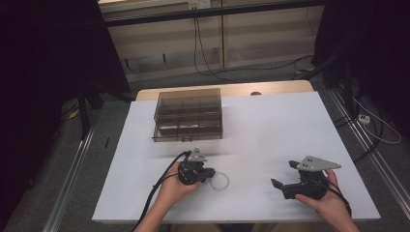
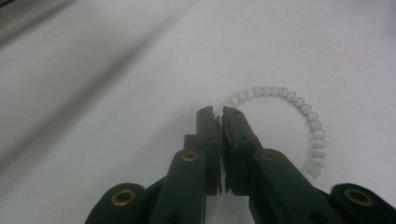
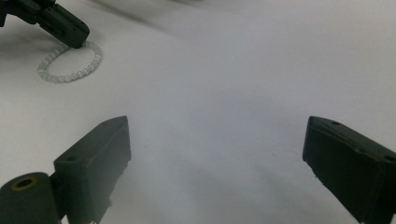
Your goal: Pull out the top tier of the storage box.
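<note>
A bracelet of pale round beads (image 1: pixel 220 182) lies flat on the white table, near the front and left of centre. My left gripper (image 1: pixel 211 173) points right and down at it. In the left gripper view the two black jaws meet at the near side of the bracelet (image 2: pixel 299 100), pinching the bead string at my left gripper's (image 2: pixel 218 113) tips. My right gripper (image 1: pixel 284 174) rests low over the table at the front right, jaws wide apart and nothing between them (image 3: pixel 215 135). Its view shows the bracelet (image 3: pixel 70 77) far off with the left gripper (image 3: pixel 77 41) on it.
A smoky transparent organizer box (image 1: pixel 188 113) with several compartments stands at the back left of the white table (image 1: pixel 270 125). Cables trail from both grippers toward the front edge. Dark stands and floor cables surround the table.
</note>
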Available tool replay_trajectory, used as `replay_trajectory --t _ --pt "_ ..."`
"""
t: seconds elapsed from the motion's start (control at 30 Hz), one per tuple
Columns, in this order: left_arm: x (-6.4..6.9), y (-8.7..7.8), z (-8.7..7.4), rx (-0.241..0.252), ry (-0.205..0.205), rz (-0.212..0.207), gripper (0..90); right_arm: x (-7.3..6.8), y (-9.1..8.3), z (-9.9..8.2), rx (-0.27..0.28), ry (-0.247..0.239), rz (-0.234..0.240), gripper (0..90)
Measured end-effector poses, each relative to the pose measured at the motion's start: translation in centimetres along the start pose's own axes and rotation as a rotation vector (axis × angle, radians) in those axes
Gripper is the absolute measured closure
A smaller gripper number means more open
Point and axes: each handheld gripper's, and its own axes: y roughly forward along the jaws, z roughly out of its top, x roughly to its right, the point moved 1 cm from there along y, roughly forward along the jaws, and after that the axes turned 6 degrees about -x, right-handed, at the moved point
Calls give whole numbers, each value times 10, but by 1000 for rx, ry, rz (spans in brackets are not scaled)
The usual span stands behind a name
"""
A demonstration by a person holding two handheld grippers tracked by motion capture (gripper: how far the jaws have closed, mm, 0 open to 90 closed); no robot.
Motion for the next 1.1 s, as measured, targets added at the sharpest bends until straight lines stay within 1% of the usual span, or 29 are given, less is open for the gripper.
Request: replay_trajectory --t 0.03,0.07,0.1,0.13,0.17,0.23,0.3,0.5,0.57,0.63,0.7,0.8,0.83,0.93,1.0,1.1 --pt "-1 -1 0 -5 0 -5 868 0 0 0 -1 2 -1 73" --pt "-1 -2 -1 -16 10 -4 868 0 0 0 -1 4 2 73" --pt "-1 -4 -2 -25 10 7 868 0 0 0 -2 4 2 73" --pt "-2 -7 -4 -32 13 3 868 0 0 0 -2 4 0 73" --pt "-3 -9 -6 -32 14 9 869 0 0 0 -2 4 2 73" --pt "-7 -14 -11 -37 -2 15 868 0 0 0 0 3 1 73" --pt "-11 -17 -15 -31 -12 2 868 0 0 0 1 1 1 73" --pt "-13 -17 -16 -31 -34 -11 861 -2 0 1 1 0 0 73" --pt "-14 -17 -16 -29 -30 -15 855 -2 0 1 1 -1 0 73" --pt "-14 -17 -17 -31 -14 -13 854 -1 0 0 0 2 0 73" --pt "-13 -16 -17 -33 -15 -9 854 -1 0 0 -1 4 1 73" --pt "-11 -16 -16 -36 -1 5 853 -2 0 1 3 3 3 73" --pt "-10 -16 -16 -36 3 17 853 -2 -1 1 4 3 3 73" --pt "-9 -16 -15 -45 23 24 852 -2 -1 1 7 3 3 73" --pt "-9 -15 -15 -46 18 23 852 -1 -1 1 6 5 5 73" --pt "-6 -15 -14 -56 35 49 850 -1 -1 1 6 6 5 72"
